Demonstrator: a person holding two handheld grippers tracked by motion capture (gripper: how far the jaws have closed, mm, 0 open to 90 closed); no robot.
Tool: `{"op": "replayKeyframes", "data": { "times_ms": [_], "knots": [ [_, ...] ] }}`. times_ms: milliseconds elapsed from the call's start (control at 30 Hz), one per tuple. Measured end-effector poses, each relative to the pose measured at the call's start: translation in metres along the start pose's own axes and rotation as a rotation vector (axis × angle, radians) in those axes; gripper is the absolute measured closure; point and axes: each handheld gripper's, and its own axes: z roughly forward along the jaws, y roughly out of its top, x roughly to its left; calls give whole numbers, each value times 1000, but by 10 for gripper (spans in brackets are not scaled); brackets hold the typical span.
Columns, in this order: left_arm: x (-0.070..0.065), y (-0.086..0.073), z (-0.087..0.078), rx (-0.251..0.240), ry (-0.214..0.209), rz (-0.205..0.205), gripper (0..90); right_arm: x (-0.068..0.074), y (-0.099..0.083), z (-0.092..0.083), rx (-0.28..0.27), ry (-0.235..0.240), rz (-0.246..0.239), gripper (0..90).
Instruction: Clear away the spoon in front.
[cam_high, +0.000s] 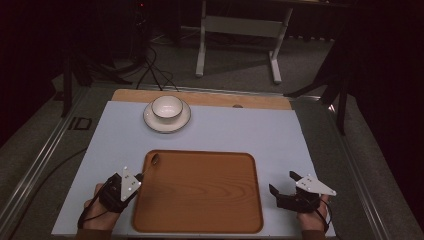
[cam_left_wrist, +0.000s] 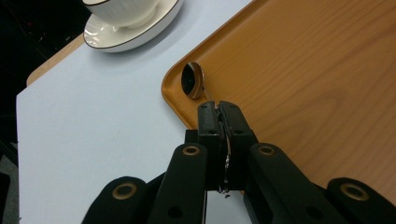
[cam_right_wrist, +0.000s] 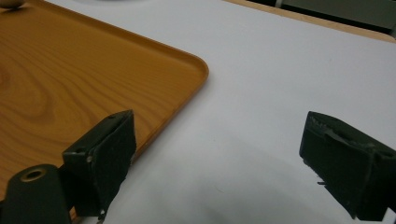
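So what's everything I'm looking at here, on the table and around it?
tray: one, orange-brown wood, near middle of the table
spoon: one, dark metal, bowl over the tray's far left corner, handle pinched in the left jaws
cup: one, white, on the saucer
saucer: one, white with dark rim, far side of the table
table: one, pale blue-grey top
white frame: one, on the floor behind
left hand-held gripper: one, black, shut on the spoon
right hand-held gripper: one, black, open, right of the tray
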Motion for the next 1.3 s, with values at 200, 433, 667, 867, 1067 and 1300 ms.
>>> {"op": "replayKeyframes", "data": {
  "times_ms": [200, 433, 667, 867, 1067, 1300],
  "knots": [
    [-5, -3, 0, 9, -8, 4, 856, 0, 0, 1, 2, 0, -4, 108],
    [-12, -6, 1, 8, -12, -4, 834, 0, 0, 1, 2, -1, -4, 108],
    [-19, -7, 1, 16, -27, -5, 821, 0, 0, 1, 5, -1, -4, 107],
    [-26, -7, 1, 24, -45, -8, 797, 1, 0, 2, 9, 1, -5, 107],
    [-27, -8, 0, 47, -12, -35, 841, 0, 0, 2, 7, -1, -5, 108],
    [-25, -10, -3, 77, 52, -57, 872, 0, 0, 1, 5, -2, -6, 108]
  ]
}}
